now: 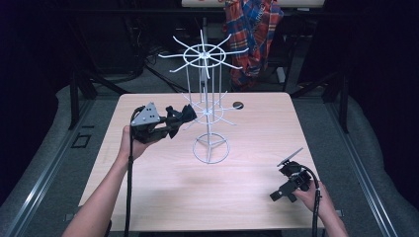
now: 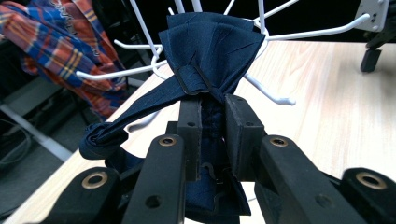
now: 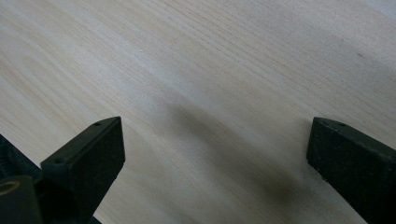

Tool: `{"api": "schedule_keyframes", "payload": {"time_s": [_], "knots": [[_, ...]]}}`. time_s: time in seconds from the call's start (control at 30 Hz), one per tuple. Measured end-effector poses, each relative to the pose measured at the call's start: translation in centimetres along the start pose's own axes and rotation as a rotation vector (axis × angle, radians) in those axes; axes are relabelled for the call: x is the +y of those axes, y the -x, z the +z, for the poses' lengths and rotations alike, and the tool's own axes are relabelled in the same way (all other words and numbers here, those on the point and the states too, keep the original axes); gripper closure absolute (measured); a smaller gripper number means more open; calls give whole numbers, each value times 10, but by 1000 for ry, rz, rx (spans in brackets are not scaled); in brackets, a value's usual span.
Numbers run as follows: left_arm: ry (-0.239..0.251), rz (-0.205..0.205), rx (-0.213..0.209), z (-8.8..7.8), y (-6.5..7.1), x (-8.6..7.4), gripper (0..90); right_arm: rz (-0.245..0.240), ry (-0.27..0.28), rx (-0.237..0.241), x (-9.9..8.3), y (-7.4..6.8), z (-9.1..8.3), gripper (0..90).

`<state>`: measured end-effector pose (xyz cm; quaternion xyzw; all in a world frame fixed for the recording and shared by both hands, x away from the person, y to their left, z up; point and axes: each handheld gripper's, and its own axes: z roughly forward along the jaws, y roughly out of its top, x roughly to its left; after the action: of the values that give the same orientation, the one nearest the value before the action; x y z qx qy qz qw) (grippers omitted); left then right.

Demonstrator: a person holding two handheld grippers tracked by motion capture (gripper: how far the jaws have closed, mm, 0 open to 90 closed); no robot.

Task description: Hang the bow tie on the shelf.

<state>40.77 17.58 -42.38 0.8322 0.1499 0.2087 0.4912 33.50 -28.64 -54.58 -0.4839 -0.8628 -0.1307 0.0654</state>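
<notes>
A navy bow tie hangs in my left gripper, which is shut on the cloth just behind its centre knot. The tie is held against the lower ring of arms of a white wire rack, and the rack's hooked arms spread right behind it. One loose end of the tie droops to the left. My right gripper rests low over the bare wooden table at the front right. Its jaws stand wide apart with nothing between them.
The rack stands on a round wire base mid-table, with a taller upper ring of arms. A small dark disc lies behind it. A plaid shirt hangs beyond the table's far edge.
</notes>
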Motion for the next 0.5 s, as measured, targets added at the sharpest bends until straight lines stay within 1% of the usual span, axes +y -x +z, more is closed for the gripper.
{"api": "schedule_keyframes", "payload": {"time_s": [0.13,0.17,0.23,0.27,0.3,0.37,0.4,0.47,0.5], "knots": [[23,-45,-37,4,-6,-6,775,3,6,5,0,-1,0,40],[26,-61,-49,5,-7,-8,775,10,15,8,0,-2,1,40],[30,-80,-67,7,-10,-11,775,9,13,4,0,-2,1,40],[35,-95,-84,8,-11,-12,775,9,13,7,0,-1,1,40],[38,-111,-91,9,-12,-14,775,10,14,8,0,-2,1,40],[42,-121,-108,11,-13,-16,775,9,14,9,0,-1,1,40],[43,-135,-116,12,-13,-18,775,3,5,4,0,-1,0,40],[38,-137,-122,13,-13,-19,775,10,14,8,0,-2,1,40],[37,-131,-113,14,-12,-19,775,10,15,6,0,-2,1,40]]}}
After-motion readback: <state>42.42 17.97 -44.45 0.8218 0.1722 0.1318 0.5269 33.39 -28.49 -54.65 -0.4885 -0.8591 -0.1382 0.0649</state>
